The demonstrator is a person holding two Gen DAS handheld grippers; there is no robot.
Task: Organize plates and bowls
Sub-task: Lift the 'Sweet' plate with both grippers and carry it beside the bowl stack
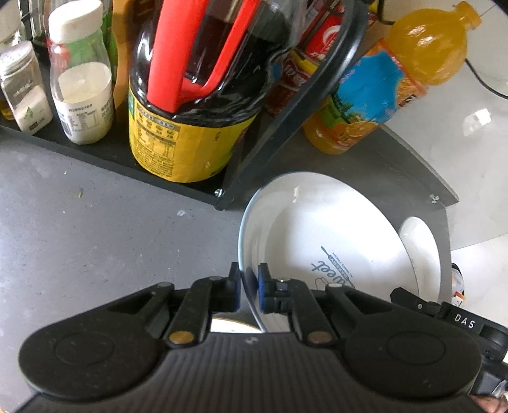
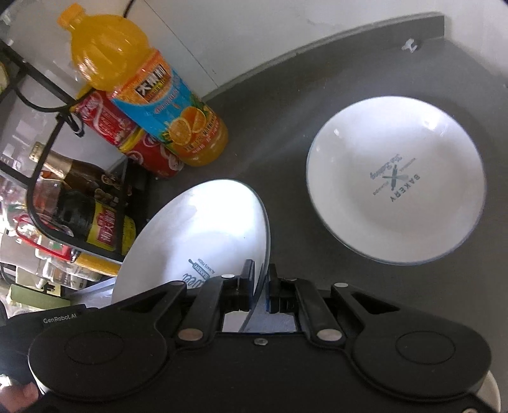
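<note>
A white plate (image 1: 320, 228) printed with blue lettering is held tilted above the dark counter, gripped on two opposite sides. My left gripper (image 1: 249, 274) is shut on its near rim, the blue pads pinching the edge. In the right wrist view the same plate (image 2: 203, 228) has my right gripper (image 2: 261, 271) shut on its other rim. A second white plate (image 2: 397, 178) marked "BAKERY" lies flat on the counter to the right, apart from both grippers; a sliver of this second plate (image 1: 419, 241) shows behind the held one.
A black wire rack (image 1: 285, 111) stands just beyond the held plate, holding a dark sauce bottle (image 1: 190, 95), a milk bottle (image 1: 81, 85) and a shaker (image 1: 23, 85). An orange juice bottle (image 2: 143, 85) and red cans (image 2: 149, 152) stand beside it. The counter's edge (image 2: 441, 19) runs at the far right.
</note>
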